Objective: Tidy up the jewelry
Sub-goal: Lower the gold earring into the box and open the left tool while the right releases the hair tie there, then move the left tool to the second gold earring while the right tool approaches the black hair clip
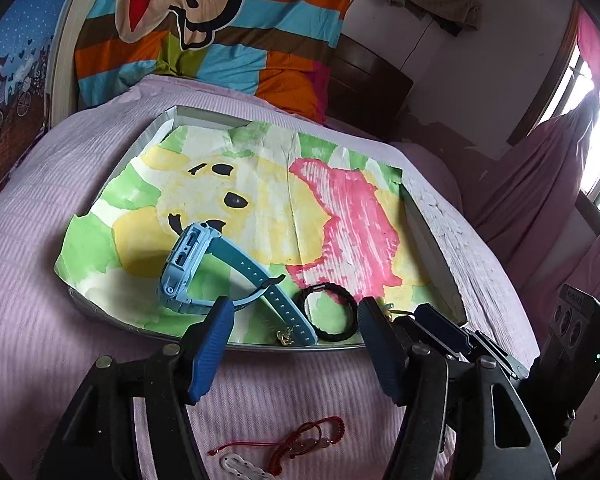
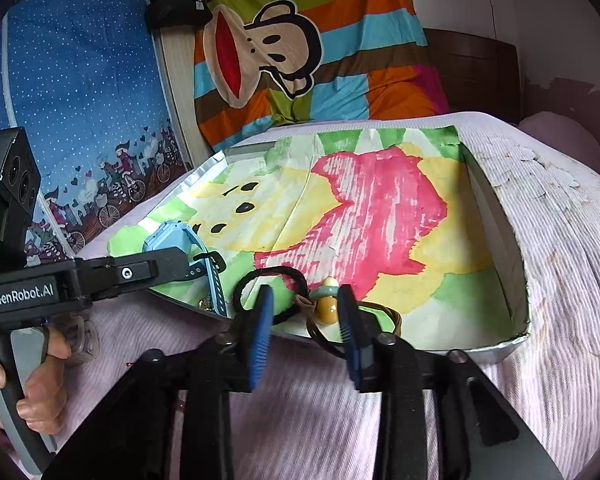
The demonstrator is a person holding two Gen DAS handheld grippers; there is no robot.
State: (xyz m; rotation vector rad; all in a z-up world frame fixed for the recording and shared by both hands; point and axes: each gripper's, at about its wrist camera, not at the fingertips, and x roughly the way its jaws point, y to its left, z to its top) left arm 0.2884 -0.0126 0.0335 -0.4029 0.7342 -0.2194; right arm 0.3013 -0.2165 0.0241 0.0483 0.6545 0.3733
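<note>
Right wrist view: right gripper [image 2: 304, 322] spread apart, nothing gripped; amber bead [image 2: 326, 311] on a brown cord lies between its fingers at the tray's [image 2: 496, 350] near edge. Left gripper [image 1: 294, 320] spread apart before the blue watch [image 1: 204, 272] and black band [image 1: 329, 316].

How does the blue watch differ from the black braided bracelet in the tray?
The blue watch is light blue and bulky with a boxy case; the black braided bracelet is a thin, dark ring. The watch stands on its edge, strap looped; the bracelet lies flat. Both sit near the front of the paper-lined tray.
</note>
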